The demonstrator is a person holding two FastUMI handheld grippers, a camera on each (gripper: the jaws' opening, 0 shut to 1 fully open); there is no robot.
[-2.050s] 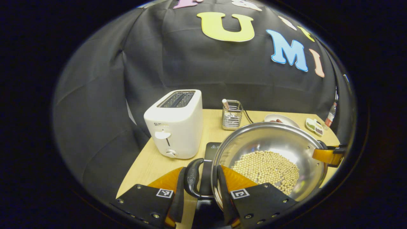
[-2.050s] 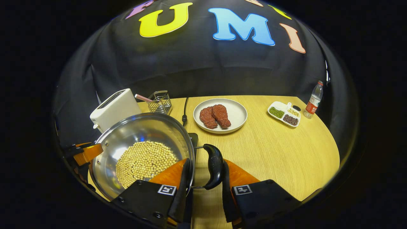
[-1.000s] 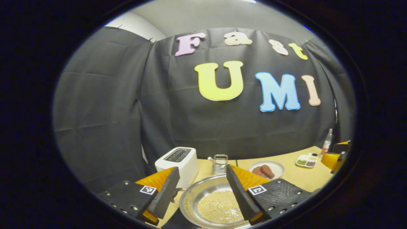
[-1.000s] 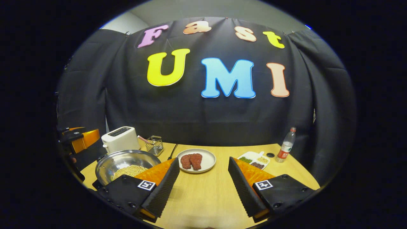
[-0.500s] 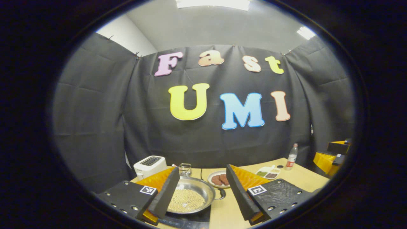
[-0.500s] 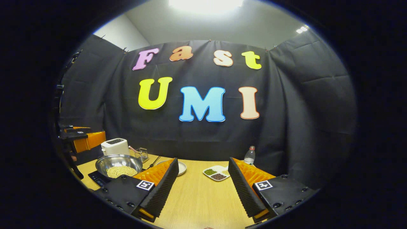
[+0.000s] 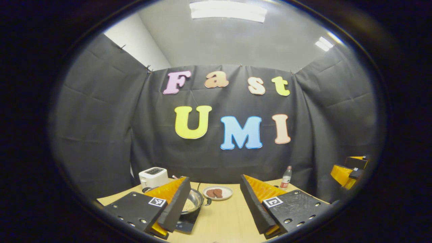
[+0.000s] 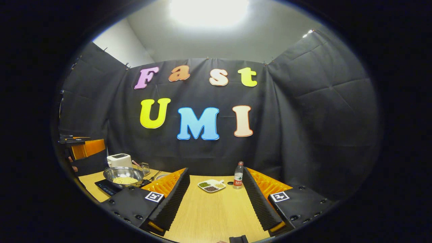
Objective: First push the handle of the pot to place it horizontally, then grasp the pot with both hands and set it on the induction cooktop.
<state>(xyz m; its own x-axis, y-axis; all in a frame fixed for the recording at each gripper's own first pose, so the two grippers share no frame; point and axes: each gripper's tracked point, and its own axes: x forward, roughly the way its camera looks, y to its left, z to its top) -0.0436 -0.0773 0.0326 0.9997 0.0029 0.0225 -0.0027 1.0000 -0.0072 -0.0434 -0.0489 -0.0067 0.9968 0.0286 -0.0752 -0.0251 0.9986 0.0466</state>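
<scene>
The steel pot [image 8: 123,175], with pale beans in it, sits on the black induction cooktop [image 8: 105,186] at the table's left. In the left gripper view the pot [image 7: 194,201] peeks out from behind my left finger, one dark handle [image 7: 208,201] pointing right, with the cooktop [image 7: 187,222] under it. My left gripper [image 7: 214,182] is open, empty and well back from the pot. My right gripper [image 8: 216,170] is open too, holds nothing and hangs over bare table to the pot's right. Each gripper also appears far off: the left gripper [image 8: 83,147] and the right gripper [image 7: 347,170].
Behind the pot stand a white toaster [image 8: 118,160] and a wire utensil rack [image 8: 144,167]. A plate of meat [image 7: 217,193], a divided dish [image 8: 211,185] of beans and a water bottle [image 8: 238,175] are on the wooden table [image 8: 209,216].
Both grippers let go of the pot's handles, opened, and drew back and up from it. The pot stays on the cooktop and looks much smaller now.
</scene>
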